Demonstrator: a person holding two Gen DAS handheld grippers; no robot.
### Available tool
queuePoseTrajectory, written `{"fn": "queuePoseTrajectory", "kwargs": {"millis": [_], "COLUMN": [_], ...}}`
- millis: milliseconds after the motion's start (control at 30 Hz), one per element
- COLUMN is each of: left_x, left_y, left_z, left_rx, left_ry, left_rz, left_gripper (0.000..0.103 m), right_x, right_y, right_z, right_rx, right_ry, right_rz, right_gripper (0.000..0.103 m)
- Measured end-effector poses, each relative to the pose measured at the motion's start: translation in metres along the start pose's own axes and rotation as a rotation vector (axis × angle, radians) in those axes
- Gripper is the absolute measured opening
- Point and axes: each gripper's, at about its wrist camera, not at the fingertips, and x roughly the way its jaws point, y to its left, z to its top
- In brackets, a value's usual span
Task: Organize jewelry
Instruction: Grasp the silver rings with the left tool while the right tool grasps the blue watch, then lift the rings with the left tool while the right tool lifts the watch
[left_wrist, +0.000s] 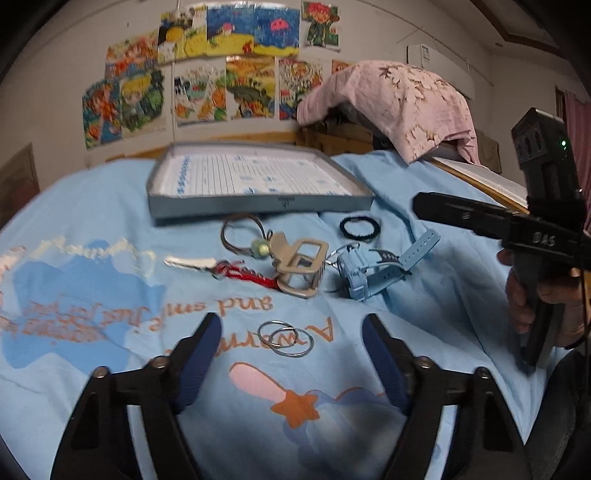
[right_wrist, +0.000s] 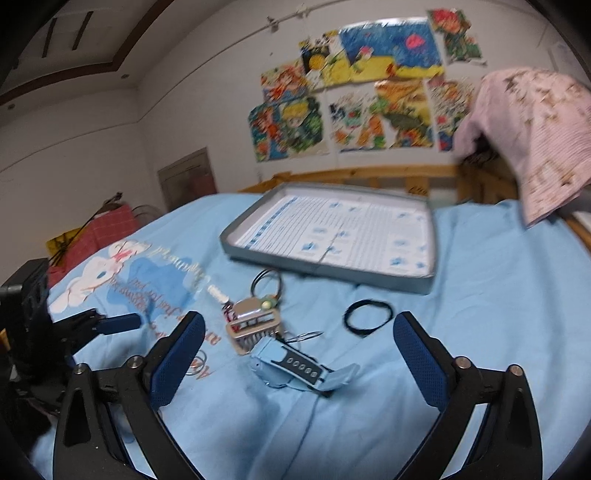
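Note:
Jewelry lies on a light blue printed sheet (left_wrist: 92, 229). Two linked metal rings (left_wrist: 286, 338) sit between the blue pads of my left gripper (left_wrist: 291, 328), which is open and touches neither ring. Beyond them lie a silver clip (left_wrist: 190, 263), a red cord bracelet (left_wrist: 247, 275), a wire hoop with a green bead (left_wrist: 240, 232), a beige watch (left_wrist: 299, 266), a light blue watch (left_wrist: 365, 273) and a black band (left_wrist: 359, 228). An open grey tray (left_wrist: 258, 206) stands behind them. My right gripper (right_wrist: 299, 321) is open above the light blue watch (right_wrist: 295, 365), holding nothing.
A pink cloth (left_wrist: 399, 107) hangs over a wooden frame at the back right. Coloured drawings (left_wrist: 229, 85) cover the wall. A hand (left_wrist: 532, 302) holds the right gripper at the right edge. A red bag (right_wrist: 103, 229) stands past the sheet's left edge.

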Motion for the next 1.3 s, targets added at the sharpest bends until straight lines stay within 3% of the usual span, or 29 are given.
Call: {"fn": "queuePoseTrajectory", "kwargs": {"millis": [67,167,233,600,733,800,967,1300], "left_x": [0.006,0.013,0.017,0.038,0.042,0.044,0.043,0.034], "left_y": [0.004,0.008,0.007,0.015,0.019,0.020,0.021,0.015], "left_z": [0.000,-0.002,-0.005,-0.016,-0.020,-0.022,-0.023,-0.025], "left_rx": [-0.019,-0.034,-0.027,-0.050,-0.072,-0.075,-0.072,-0.051], "left_ry": [0.007,0.008,0.021,0.092,0.102,0.103,0.098,0.065], "left_rz": [-0.017,-0.036,-0.049,-0.059,-0.056,-0.057,-0.055,-0.052], "left_gripper": [0.068,0.061,0.057,0.038,0.030,0.030,0.029,0.029], "right_x": [0.015,0.029,0.037,0.050,0.055,0.056,0.054,0.049], "right_y": [0.001,-0.001,0.000,0.016,0.028,0.031,0.026,0.039], "right_z": [-0.003,-0.006,-0.008,-0.021,-0.029,-0.031,-0.033,-0.044], "right_rx": [0.001,0.007,0.010,-0.091,-0.158,-0.175,-0.158,-0.198], "right_ry": [0.025,0.056,0.078,0.162,0.212,0.225,0.244,0.316], "right_rz": [0.015,0.031,0.043,0.053,0.037,0.026,-0.011,-0.054], "right_gripper": [0.080,0.077,0.069,0.054,0.054,0.054,0.041,0.039]}}
